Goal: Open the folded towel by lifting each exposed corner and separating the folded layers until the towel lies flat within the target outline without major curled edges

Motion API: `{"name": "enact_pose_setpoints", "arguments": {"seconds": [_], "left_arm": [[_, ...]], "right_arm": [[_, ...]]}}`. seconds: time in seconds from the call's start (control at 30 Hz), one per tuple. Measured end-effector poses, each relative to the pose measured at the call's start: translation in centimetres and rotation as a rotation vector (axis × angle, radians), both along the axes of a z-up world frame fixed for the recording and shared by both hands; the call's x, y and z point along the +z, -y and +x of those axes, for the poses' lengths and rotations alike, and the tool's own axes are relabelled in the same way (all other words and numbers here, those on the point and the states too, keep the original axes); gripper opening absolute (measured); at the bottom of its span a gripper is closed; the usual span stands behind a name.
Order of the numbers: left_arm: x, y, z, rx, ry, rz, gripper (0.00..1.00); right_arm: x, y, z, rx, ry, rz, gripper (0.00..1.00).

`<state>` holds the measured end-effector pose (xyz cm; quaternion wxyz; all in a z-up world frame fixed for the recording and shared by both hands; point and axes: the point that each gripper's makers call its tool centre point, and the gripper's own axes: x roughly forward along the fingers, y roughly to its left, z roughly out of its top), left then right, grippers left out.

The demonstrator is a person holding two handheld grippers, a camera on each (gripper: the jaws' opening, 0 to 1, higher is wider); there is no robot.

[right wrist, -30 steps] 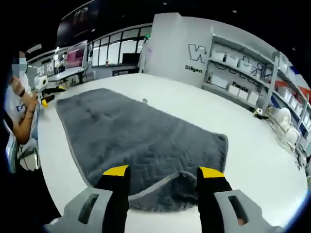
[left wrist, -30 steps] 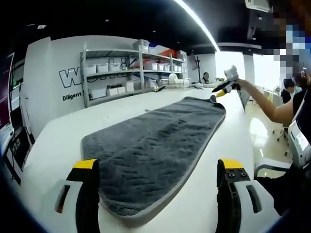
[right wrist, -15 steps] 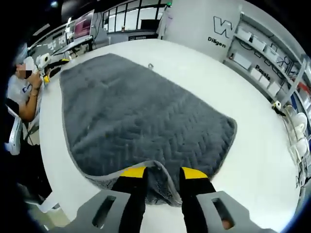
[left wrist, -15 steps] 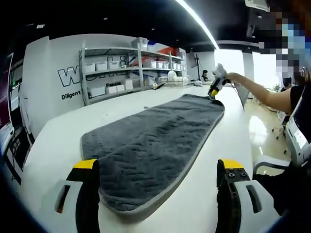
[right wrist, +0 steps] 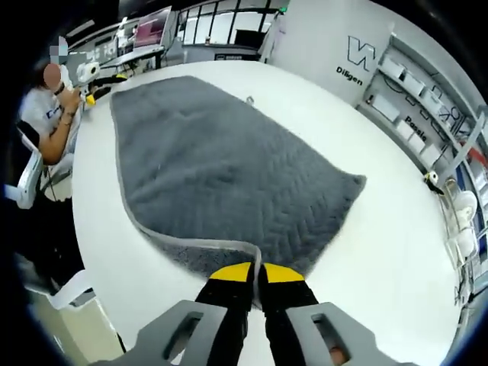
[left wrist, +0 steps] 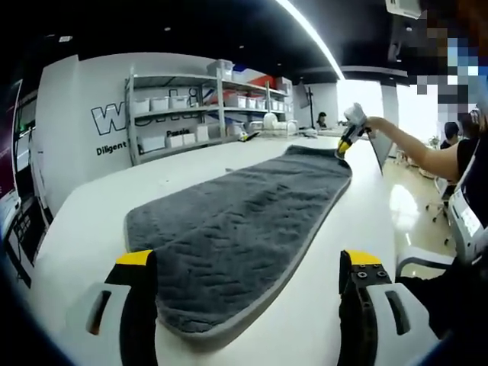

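Note:
The grey quilted towel lies spread lengthwise on the white table. In the left gripper view my left gripper is open, its two yellow-tipped jaws standing either side of the towel's near end without touching it. At the far corner my right gripper is held by a person's hand. In the right gripper view the towel stretches away. My right gripper is shut on its near corner, where the grey hem bends. My left gripper is small at the towel's far end.
Metal shelves with white bins stand behind the table. A seated person and a chair are at the table's edge. Desks with monitors fill the background. Bare white table lies beside the towel.
My right gripper's jaws came together onto the towel's corner. The flap that was curled over there now lies flatter. My left gripper has stayed open and still.

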<state>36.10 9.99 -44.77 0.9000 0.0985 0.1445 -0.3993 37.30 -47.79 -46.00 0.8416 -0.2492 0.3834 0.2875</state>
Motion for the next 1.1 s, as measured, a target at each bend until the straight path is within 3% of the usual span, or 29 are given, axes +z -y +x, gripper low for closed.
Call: {"name": "enact_pose_setpoints", "arguments": {"seconds": [0.3, 0.53, 0.7, 0.97, 1.1], "left_arm": [[-0.2, 0.1, -0.2, 0.002, -0.008, 0.000, 0.97], [-0.2, 0.0, -0.5, 0.004, -0.012, 0.007, 0.97], [0.1, 0.1, -0.4, 0.004, -0.008, -0.001, 0.96], [0.3, 0.5, -0.4, -0.004, -0.009, -0.008, 0.97], [0.5, 0.4, -0.3, -0.001, -0.009, 0.002, 0.98]], "right_arm": [[-1.6, 1.2, -1.5, 0.031, -0.024, 0.018, 0.02], [-2.2, 2.4, -3.3, 0.047, -0.037, 0.033, 0.14], [-2.7, 2.6, -5.0, 0.050, -0.058, 0.038, 0.16], [-3.7, 2.6, -6.5, 0.047, -0.116, 0.056, 0.35], [-2.9, 1.9, -6.9, 0.047, -0.111, 0.068, 0.43]]}}
